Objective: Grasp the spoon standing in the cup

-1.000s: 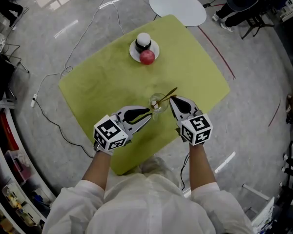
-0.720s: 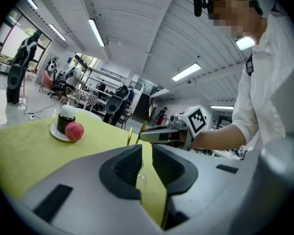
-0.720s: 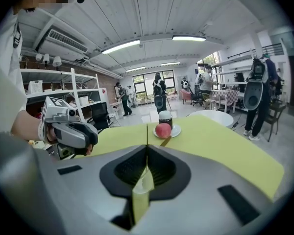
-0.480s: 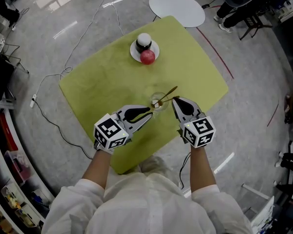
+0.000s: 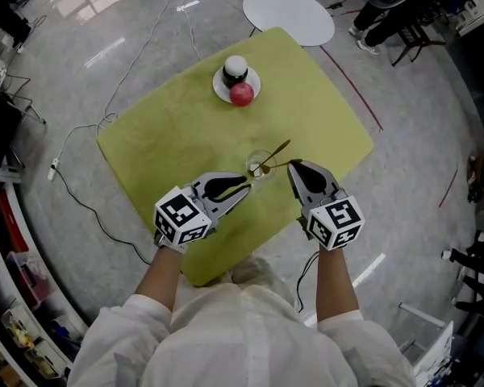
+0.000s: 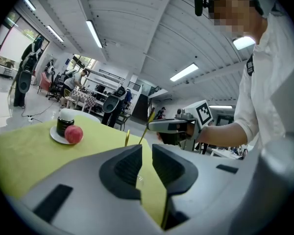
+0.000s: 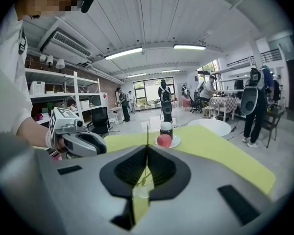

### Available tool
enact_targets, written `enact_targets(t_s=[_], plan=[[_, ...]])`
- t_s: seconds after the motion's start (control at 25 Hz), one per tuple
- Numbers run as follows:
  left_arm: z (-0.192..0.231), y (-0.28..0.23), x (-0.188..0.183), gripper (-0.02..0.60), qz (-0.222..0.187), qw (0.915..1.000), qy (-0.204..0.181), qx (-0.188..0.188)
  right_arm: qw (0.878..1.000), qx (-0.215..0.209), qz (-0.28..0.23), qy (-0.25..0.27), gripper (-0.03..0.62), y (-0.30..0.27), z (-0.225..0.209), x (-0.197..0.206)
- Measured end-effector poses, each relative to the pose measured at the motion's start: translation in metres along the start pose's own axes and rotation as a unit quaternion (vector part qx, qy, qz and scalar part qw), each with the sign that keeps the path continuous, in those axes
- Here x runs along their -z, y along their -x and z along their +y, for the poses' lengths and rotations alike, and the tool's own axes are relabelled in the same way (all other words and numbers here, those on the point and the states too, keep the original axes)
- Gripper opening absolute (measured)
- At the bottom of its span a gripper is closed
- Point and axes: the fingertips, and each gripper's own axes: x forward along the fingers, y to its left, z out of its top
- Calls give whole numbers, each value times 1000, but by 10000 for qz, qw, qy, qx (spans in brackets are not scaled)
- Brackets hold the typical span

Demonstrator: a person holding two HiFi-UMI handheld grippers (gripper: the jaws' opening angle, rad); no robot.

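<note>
A small clear glass cup [image 5: 258,166] stands on the yellow-green table [image 5: 177,135] between my two grippers. A thin gold spoon [image 5: 279,150] leans out of the cup toward the upper right. My right gripper [image 5: 291,164] is shut on the spoon's handle. In the right gripper view the handle [image 7: 147,133] rises from between the shut jaws [image 7: 147,148], with the cup [image 7: 141,187] below. My left gripper [image 5: 248,189] sits just short of the cup with a narrow gap between its jaws and nothing gripped. From the left gripper view [image 6: 147,151] the spoon [image 6: 146,126] reaches up to the right gripper [image 6: 152,126].
At the table's far side a white plate [image 5: 226,87] carries a dark jar with a white lid [image 5: 236,69] and a red apple [image 5: 242,95]. A round white tabletop [image 5: 289,14] stands beyond. Cables [image 5: 89,192] trail over the floor at left. People and chairs fill the room's background.
My right gripper has risen a little and drifted right, still shut on the spoon handle. The left gripper and the cup have stayed put.
</note>
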Motion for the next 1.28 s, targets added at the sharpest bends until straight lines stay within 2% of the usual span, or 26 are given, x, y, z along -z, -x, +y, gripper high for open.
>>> enact_targets(t_s=[0.56, 0.76, 0.92, 1.28], plan=[[-5, 7, -4, 54, -19, 10000, -91, 8, 9992, -214, -339, -37, 8, 27, 25, -22], [-5, 9, -3, 54, -10, 9999, -111, -16, 9982, -412, -428, -53, 8, 32, 39, -28], [-7, 11, 0, 54, 23, 9999, -108, -32, 9976, -568, -345, -214, 8, 30, 49, -18], [-7, 16, 10, 41, 142, 9999, -54, -42, 9923, -773, 145, -962, 8, 15, 57, 35]])
